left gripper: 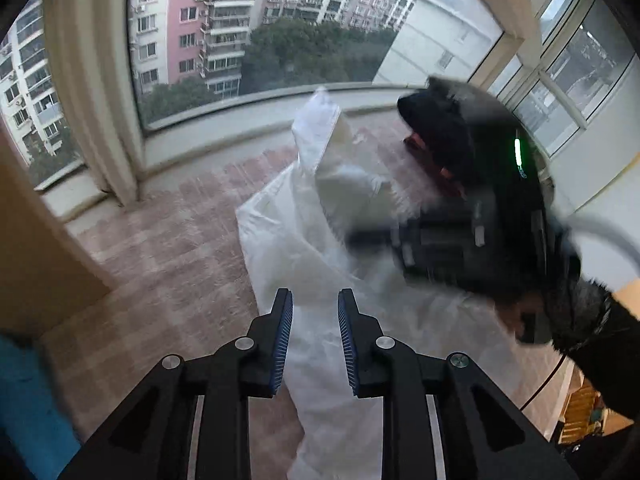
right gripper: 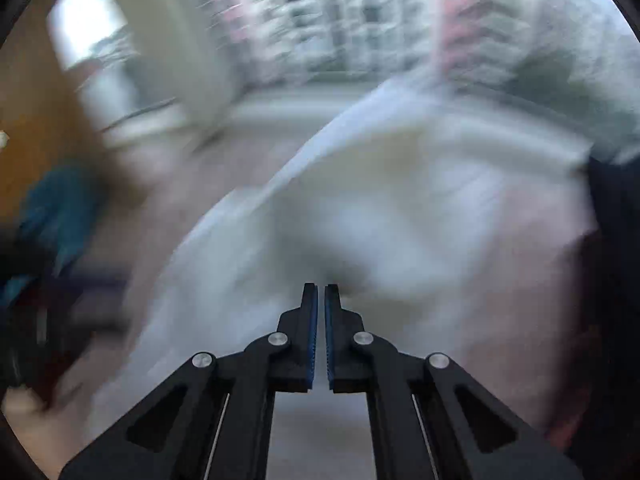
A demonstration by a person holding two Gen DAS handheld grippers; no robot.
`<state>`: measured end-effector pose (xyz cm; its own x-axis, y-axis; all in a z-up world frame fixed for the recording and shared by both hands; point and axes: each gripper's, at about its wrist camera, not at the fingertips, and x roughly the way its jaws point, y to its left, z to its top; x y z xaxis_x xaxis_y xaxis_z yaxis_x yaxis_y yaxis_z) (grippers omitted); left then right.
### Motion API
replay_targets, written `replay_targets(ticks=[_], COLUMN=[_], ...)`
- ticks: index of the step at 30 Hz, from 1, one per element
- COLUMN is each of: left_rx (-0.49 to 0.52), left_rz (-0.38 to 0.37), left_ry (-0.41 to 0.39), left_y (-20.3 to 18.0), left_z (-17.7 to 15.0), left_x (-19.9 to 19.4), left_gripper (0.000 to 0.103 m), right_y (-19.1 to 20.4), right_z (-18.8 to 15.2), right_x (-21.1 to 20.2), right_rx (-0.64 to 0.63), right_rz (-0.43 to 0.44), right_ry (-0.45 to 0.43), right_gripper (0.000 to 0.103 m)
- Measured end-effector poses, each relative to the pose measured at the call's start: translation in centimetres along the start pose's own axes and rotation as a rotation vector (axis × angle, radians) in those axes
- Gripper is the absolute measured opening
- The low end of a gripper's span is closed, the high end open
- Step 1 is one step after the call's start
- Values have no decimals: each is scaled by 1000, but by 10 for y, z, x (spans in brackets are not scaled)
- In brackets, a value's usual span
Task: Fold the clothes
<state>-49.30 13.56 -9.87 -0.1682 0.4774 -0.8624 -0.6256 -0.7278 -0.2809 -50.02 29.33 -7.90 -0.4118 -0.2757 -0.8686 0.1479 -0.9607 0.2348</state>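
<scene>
A white garment (left gripper: 320, 216) hangs lifted and bunched above a pinkish checked surface (left gripper: 160, 264). My left gripper (left gripper: 315, 300) is open, its blue pads apart, with the garment's lower part just beyond them and nothing between them. The right gripper's black body (left gripper: 472, 208) is seen from the left wrist, raised against the garment's upper right part. In the blurred right wrist view my right gripper (right gripper: 321, 292) has its pads nearly together. The white garment (right gripper: 380, 216) fills the view past them; whether cloth is pinched there cannot be told.
A large curved window (left gripper: 280, 32) and its white sill (left gripper: 248, 124) stand behind the surface. A cream curtain (left gripper: 88, 80) hangs at left. A blue cloth (left gripper: 28, 400) lies at lower left. A wooden panel (left gripper: 32, 232) rises at left.
</scene>
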Motion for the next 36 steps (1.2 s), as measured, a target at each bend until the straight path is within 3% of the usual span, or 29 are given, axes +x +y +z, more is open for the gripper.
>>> replay_targets(ticks=[5, 7, 12, 16, 22, 26, 27, 28, 32, 36], left_rx=[-61, -60, -11, -11, 13, 52, 61, 62, 46, 27], left_rz=[-16, -9, -8, -4, 23, 32, 39, 40, 33, 10], left_ry=[6, 6, 18, 12, 10, 20, 27, 30, 25, 16], left_y=[21, 25, 16, 13, 9, 0, -1, -1, 5, 10], left_z=[16, 23, 29, 23, 16, 16, 16, 15, 14, 11], left_x=[26, 32, 46, 47, 43, 50, 53, 55, 52, 35], left_gripper=[26, 29, 32, 33, 33, 33, 33, 33, 33, 33], right_y=[-7, -10, -17, -26, -50, -60, -60, -58, -53, -40], right_z=[17, 24, 40, 62, 93, 106, 107, 106, 98, 84], right_x=[-17, -23, -40, -39, 11, 23, 22, 20, -5, -55], right_rx=[16, 23, 39, 78, 118, 171, 166, 159, 135, 105], right_rz=[-24, -34, -58, -82, -143, -107, -107, -104, -84, -6], right_ry=[-40, -55, -95, -102, -18, -42, -47, -47, -98, -170], right_gripper=[12, 32, 32, 45, 45, 40, 16, 8, 8, 8])
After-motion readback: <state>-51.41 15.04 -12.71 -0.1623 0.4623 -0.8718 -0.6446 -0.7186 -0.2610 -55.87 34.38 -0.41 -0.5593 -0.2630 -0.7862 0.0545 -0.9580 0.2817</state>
